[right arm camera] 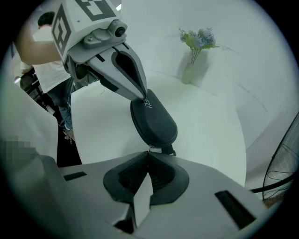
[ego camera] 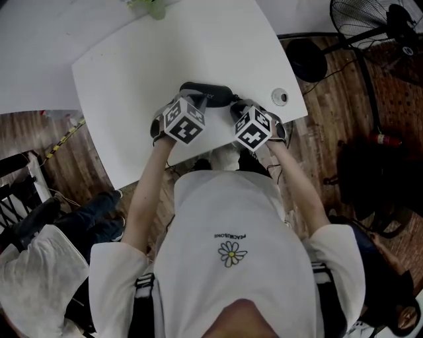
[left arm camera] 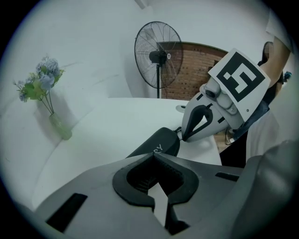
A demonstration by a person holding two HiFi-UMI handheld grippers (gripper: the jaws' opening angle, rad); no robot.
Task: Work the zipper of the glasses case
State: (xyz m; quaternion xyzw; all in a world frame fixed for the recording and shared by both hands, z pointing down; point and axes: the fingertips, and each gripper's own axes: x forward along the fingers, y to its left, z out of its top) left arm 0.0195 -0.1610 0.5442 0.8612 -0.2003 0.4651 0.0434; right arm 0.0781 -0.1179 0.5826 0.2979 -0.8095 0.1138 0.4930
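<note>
A black zippered glasses case lies on the white table near its front edge. My left gripper is shut, with its tips pressed on the left end of the case; the left gripper shows nothing between its fingers. My right gripper is at the case's right end. Its jaws are shut, and the small zipper pull sits right at the tips of the right gripper. In the left gripper view the case lies just past the left gripper, and the right gripper touches its far end.
A green vase of flowers stands at the table's far side. A round cable hole is near the table's right corner. A standing fan is on the wooden floor to the right. A chair stands at the left.
</note>
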